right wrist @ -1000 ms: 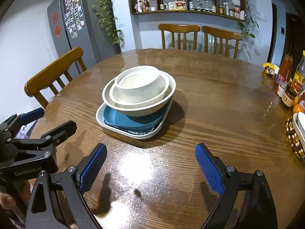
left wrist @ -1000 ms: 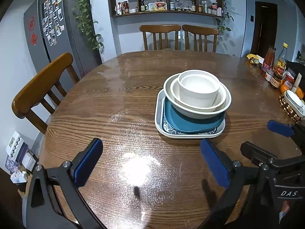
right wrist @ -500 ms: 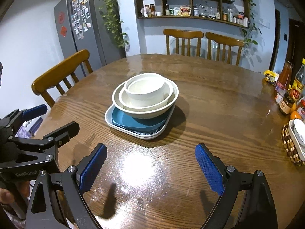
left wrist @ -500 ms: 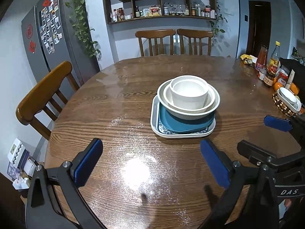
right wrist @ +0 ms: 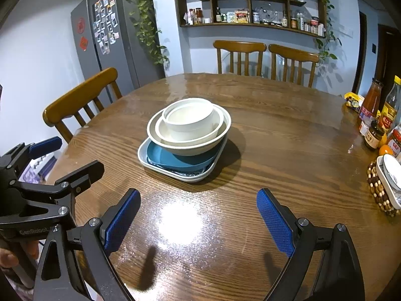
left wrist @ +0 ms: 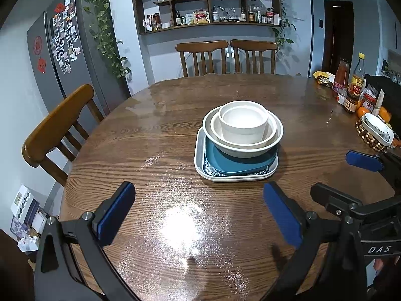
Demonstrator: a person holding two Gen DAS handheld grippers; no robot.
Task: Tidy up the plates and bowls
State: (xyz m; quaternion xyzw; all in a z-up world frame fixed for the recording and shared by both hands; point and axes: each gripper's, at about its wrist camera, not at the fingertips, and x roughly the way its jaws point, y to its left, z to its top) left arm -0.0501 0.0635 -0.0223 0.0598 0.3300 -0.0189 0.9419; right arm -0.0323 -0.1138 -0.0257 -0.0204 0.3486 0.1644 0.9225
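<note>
One stack stands mid-table: a small cream bowl (left wrist: 242, 124) nested in a medium bowl, inside a large white bowl (left wrist: 240, 150), on a blue plate (left wrist: 233, 164) that lies in a white square plate (left wrist: 200, 161). The right wrist view shows the same stack: small bowl (right wrist: 189, 119), large bowl (right wrist: 193, 148), blue plate (right wrist: 173, 160), white plate (right wrist: 160, 166). My left gripper (left wrist: 198, 212) hangs open over the near table, short of the stack, holding nothing. My right gripper (right wrist: 198, 215) is open too, beside it; it also shows in the left wrist view (left wrist: 345, 173).
The round wooden table (left wrist: 150, 135) has chairs at the left (left wrist: 57, 123) and far side (left wrist: 225, 50). Bottles and jars (left wrist: 351, 87) and a beaded basket with a dish (left wrist: 373, 133) crowd the right edge. A fridge (right wrist: 100, 40) stands behind left.
Both grippers have drawn back and risen a little, so the stack looks smaller and farther away. Both stay open; nothing on the table moved.
</note>
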